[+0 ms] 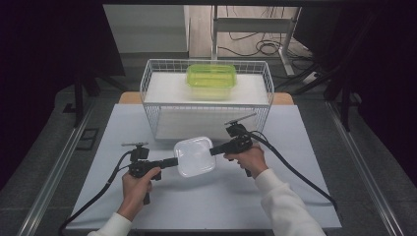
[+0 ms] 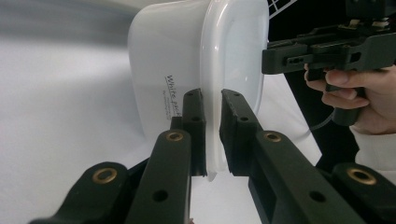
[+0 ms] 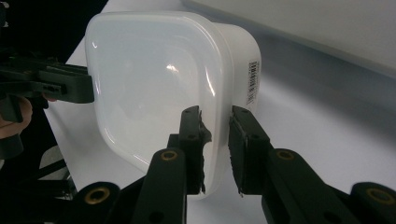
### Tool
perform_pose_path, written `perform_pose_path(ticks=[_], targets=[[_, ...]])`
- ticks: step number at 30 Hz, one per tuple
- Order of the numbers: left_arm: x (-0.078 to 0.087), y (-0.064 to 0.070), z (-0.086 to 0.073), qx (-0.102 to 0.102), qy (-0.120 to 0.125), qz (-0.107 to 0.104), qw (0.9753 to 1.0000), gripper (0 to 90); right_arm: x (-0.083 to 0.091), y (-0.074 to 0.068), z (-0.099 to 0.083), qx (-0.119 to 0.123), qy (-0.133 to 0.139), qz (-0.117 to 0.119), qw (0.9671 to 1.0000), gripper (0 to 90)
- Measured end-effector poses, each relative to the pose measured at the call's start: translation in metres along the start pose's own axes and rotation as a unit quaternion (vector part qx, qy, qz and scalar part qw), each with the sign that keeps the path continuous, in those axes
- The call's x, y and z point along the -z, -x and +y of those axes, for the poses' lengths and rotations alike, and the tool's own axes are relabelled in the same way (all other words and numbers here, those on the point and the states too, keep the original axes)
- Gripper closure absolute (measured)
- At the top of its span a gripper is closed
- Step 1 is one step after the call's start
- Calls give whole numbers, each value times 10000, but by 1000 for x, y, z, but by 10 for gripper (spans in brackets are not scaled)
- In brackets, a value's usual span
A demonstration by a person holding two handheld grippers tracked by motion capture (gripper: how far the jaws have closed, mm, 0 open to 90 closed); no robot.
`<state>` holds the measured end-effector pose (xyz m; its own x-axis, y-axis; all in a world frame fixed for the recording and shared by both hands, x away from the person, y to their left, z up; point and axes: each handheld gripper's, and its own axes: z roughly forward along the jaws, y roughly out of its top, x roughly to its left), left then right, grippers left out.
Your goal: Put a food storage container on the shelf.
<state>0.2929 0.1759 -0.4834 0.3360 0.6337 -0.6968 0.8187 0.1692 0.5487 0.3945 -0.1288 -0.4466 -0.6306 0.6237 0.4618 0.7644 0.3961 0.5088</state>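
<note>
**White tub gripped at both rims, near the bench's middle**

Held between two tongs: a white plastic container point(image 1: 195, 156) with its lid on, sitting at the middle of the bench point(image 1: 295, 196), just in front of the wire basket point(image 1: 147, 83). Left gripper point(image 1: 173, 162) clamped on the lid rim at the tub's left edge, jaws pinched either side of the thin lip as seen in the left gripper view point(image 2: 212, 135). Right gripper point(image 1: 214, 150) set around the opposite rim; in the right gripper view point(image 3: 215, 140) one jaw pressed to the lid face, the other with a sliver of gap to the wall, so closed around the rim but full clamping hard to confirm.

Handling, as a judgement: thin, glossy, translucent plastic, likely light and somewhat flexible, smooth enough to slip. Contents not visible through the milky walls; probably empty. Best hold at the stiff rim where lid meets wall, as now, on two opposite sides, with even pressure so the lid does not pop or the tub twist.

Further back, inside the wire basket: a yellow-green lidded container point(image 1: 211, 78) on a white shelf, contents unclear. Basket standing at the bench's far edge.
</note>
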Motion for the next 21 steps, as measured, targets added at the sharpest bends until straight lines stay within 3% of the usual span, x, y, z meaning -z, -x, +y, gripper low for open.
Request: perform_pose_path(ticks=[8,21], targets=[[6,21,12,-308,82,25,9995,805,21,-10,0,113,238,-47,9996,751],[12,58,39,-823,125,44,9965,804,60,-21,4,327,689,-244,9968,749]])
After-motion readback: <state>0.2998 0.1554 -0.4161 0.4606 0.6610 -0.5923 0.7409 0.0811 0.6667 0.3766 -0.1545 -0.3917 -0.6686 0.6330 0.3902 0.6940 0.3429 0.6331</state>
